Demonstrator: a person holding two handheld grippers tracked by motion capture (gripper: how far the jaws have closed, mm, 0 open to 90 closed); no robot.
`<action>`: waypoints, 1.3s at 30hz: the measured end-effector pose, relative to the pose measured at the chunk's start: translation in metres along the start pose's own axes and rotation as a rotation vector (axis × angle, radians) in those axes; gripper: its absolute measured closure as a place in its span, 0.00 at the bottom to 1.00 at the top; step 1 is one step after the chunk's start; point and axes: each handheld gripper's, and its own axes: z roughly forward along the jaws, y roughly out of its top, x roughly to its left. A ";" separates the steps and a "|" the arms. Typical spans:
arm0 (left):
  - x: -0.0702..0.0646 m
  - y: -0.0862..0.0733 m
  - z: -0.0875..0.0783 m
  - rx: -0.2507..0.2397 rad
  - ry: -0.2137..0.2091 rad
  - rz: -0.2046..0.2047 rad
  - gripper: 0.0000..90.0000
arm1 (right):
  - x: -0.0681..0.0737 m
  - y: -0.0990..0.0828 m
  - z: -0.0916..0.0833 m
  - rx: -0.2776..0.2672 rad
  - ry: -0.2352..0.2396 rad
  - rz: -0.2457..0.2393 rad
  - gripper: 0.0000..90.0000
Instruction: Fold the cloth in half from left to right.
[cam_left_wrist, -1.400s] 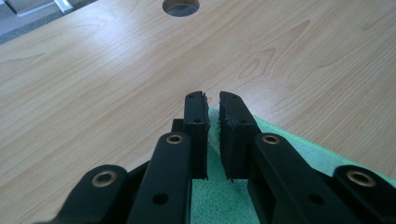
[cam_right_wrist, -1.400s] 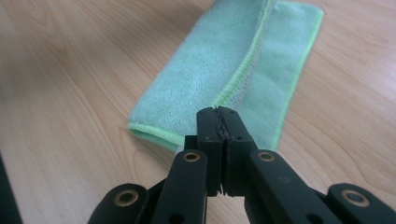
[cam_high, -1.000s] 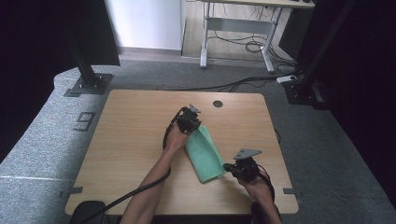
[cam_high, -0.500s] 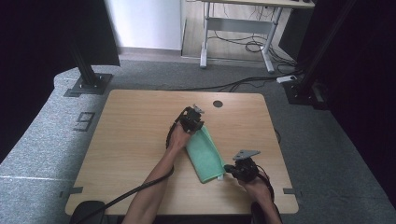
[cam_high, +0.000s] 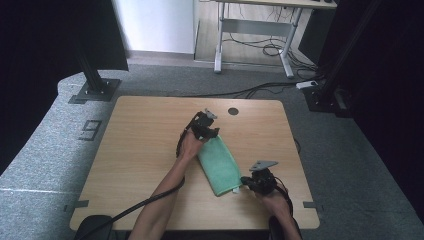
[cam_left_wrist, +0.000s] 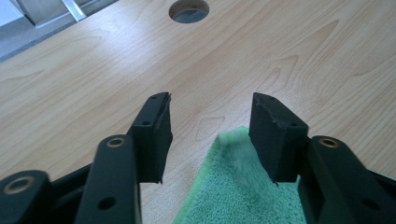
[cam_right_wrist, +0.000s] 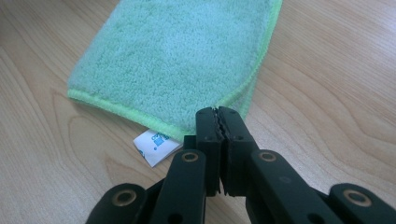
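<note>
A green folded towel lies flat on the wooden table, running from the middle toward the near right. My left gripper stands at the towel's far end. In the left gripper view the left gripper has just been opening; the towel's far corner lies between the jaws, untouched by the pads. My right gripper is at the towel's near right corner. In the right gripper view the right gripper is shut, its tips over that corner of the towel, with no cloth seen between them.
A white label sticks out from under the towel's near edge. A round cable hole sits at the table's far edge, ahead of the left gripper. Black stands and a desk frame stand on the grey floor beyond the table.
The left gripper's jaws have come apart and let go of the towel's far corner. Both hands and the towel stay where they were.
</note>
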 end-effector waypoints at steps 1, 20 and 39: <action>0.000 0.000 0.000 0.001 0.003 0.000 0.50 | 0.000 0.000 0.000 0.001 -0.001 0.000 0.96; -0.006 -0.024 -0.028 -0.042 -0.108 0.005 0.22 | -0.017 -0.002 -0.015 -0.018 -0.109 0.018 0.46; -0.017 -0.077 -0.062 -0.019 -0.108 -0.046 0.14 | -0.029 0.012 0.011 -0.052 -0.151 0.039 0.20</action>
